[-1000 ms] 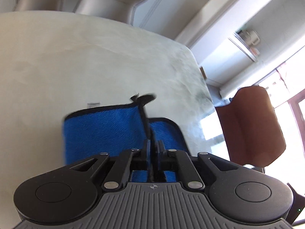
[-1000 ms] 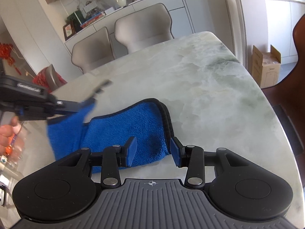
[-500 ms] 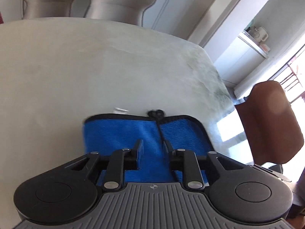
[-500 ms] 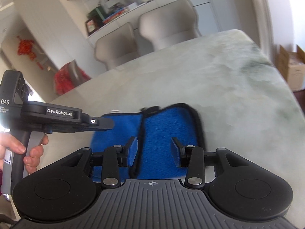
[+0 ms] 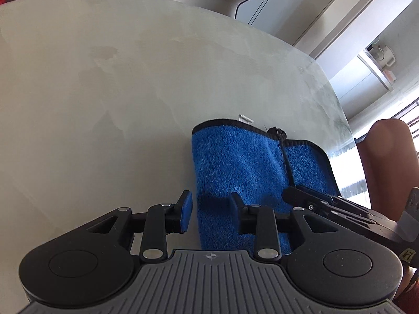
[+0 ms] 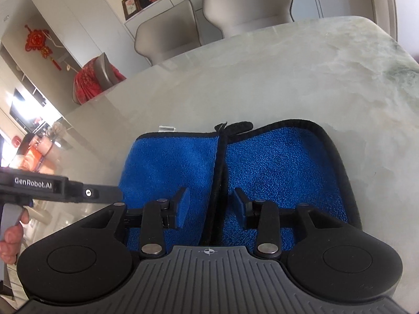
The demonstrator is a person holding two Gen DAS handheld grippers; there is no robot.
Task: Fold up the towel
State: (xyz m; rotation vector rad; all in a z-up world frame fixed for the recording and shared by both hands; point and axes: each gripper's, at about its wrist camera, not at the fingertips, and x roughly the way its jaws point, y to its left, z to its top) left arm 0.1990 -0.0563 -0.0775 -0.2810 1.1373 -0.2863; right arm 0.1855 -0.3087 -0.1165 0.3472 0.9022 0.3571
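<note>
Blue towel (image 6: 262,167) with black trim lies flat on the pale marble surface (image 6: 288,78), left part folded over the middle so a black hemmed edge (image 6: 218,183) runs down the centre. Black hanging loop (image 6: 237,126) at the far edge, small white tag (image 6: 166,128) poking out at the far left corner. Right gripper (image 6: 210,204) hovers above the fold seam, jaws open, holding nothing. Left gripper (image 5: 209,210) sits at the towel's left edge, jaws open, empty; whether a pad touches the cloth is hard to tell. Two beige chairs (image 6: 235,7) beyond the surface, brown chair (image 5: 387,162) on the right.
</note>
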